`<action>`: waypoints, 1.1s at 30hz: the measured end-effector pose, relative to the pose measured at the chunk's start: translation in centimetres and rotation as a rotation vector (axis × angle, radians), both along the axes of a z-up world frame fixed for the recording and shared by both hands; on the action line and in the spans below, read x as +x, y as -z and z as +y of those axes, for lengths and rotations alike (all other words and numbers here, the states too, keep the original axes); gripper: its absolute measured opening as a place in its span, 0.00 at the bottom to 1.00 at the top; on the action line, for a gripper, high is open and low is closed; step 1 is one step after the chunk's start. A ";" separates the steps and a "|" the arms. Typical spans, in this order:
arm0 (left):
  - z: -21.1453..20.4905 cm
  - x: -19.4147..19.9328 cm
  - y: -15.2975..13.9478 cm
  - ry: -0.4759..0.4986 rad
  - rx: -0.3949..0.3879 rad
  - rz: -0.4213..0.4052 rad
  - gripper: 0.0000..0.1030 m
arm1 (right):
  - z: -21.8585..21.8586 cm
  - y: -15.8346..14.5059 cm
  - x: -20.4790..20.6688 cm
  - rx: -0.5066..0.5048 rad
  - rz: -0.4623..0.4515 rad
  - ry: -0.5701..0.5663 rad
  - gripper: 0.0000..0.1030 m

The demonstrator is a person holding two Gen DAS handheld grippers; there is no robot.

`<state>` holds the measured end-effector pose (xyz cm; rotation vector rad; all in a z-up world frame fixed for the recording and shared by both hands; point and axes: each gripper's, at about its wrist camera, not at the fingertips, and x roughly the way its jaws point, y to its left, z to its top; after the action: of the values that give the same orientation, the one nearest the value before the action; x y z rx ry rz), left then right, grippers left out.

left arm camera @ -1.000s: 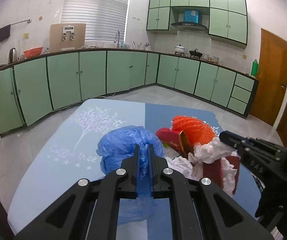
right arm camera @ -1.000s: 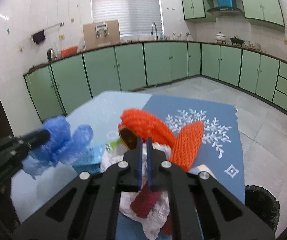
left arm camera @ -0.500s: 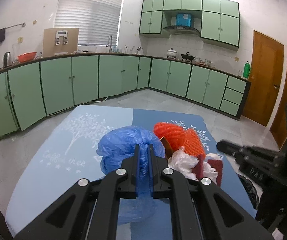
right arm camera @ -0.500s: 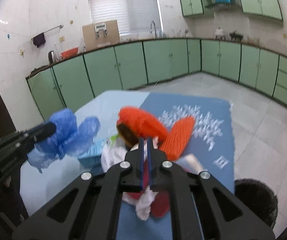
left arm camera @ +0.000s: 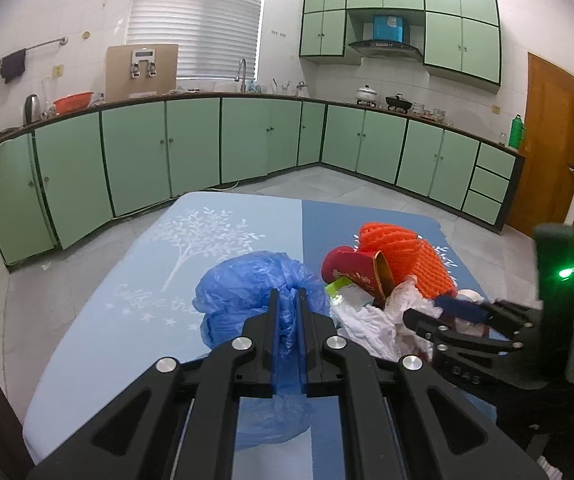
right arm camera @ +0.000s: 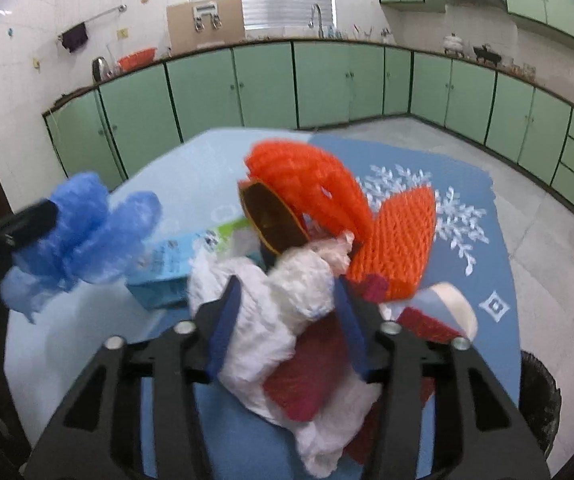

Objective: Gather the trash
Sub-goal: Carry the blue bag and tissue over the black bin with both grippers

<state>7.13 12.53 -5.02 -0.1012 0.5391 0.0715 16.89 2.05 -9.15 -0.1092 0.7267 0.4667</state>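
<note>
A home kitchen is shown. Green cabinets [left arm camera: 191,148] run along the far walls under a dark worktop. A sink tap [left arm camera: 241,74] is set below a blinded window [left arm camera: 197,20]. A range hood [left arm camera: 385,48] is mounted above pots [left arm camera: 367,94] at far right.

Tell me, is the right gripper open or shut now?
Open: the right gripper has its fingers spread around the white crumpled paper.

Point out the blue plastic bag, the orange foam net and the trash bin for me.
blue plastic bag [left arm camera: 255,280]: left wrist view, crumpled top.
orange foam net [right arm camera: 311,176]: right wrist view, upper curved part.
trash bin [right arm camera: 537,396]: right wrist view, dark rim.
</note>
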 end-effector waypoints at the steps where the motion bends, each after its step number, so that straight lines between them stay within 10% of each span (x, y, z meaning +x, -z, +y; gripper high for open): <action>1: 0.0 0.0 0.1 0.004 -0.002 0.002 0.07 | -0.1 0.4 0.2 -0.008 0.010 0.006 0.30; 6: -0.3 0.1 0.1 0.014 -0.009 0.004 0.07 | -0.9 -0.3 0.1 0.004 -0.005 -0.006 0.03; 33: -8.3 0.4 -4.1 0.225 -0.028 -0.078 0.07 | -10.9 -10.4 -5.8 0.151 -0.227 0.115 0.03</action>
<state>7.55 4.23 -0.95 -0.0698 0.4704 -0.1588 11.11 -8.89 1.29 0.0214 0.4706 0.3904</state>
